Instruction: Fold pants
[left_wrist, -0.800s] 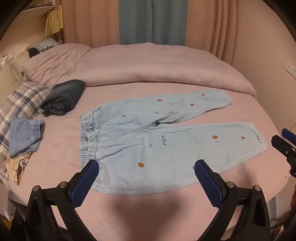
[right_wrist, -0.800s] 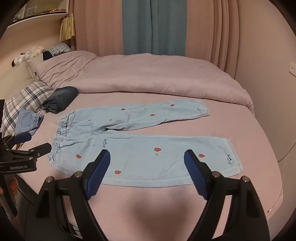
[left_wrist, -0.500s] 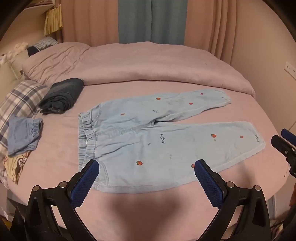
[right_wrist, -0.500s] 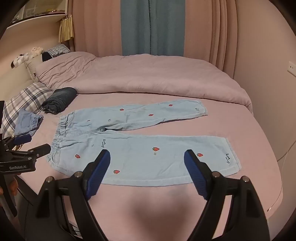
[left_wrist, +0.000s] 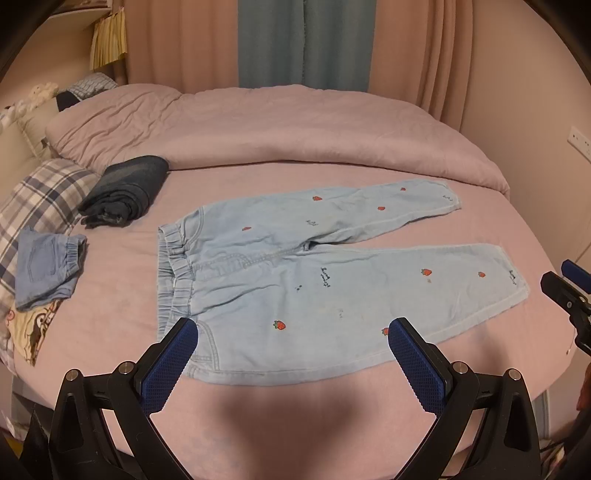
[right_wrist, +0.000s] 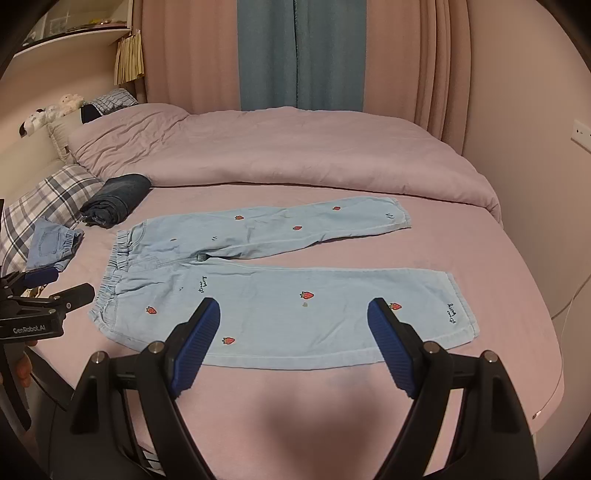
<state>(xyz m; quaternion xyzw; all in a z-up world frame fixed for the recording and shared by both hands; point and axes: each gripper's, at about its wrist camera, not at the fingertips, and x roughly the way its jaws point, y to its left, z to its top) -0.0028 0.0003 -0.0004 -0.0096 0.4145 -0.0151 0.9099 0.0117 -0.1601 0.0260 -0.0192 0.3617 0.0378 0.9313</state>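
The light-blue denim pants with strawberry motifs (left_wrist: 295, 277) lie flat on the pink bed (left_wrist: 295, 413), waistband left; soft and limp, they look best pinched at waistband and hem, while left tongs (left_wrist: 291, 363) and right tongs (right_wrist: 293, 343) gape empty.

Home bedroom: bed (left_wrist: 110, 325), duvet (left_wrist: 295, 133), pillow (left_wrist: 40, 199), curtains (left_wrist: 303, 40)

Pink-sheeted bed (left_wrist: 122, 310) under pink curtains (left_wrist: 184, 40), teal curtain (left_wrist: 303, 40) between, plaid pillow (left_wrist: 40, 199) alongside.
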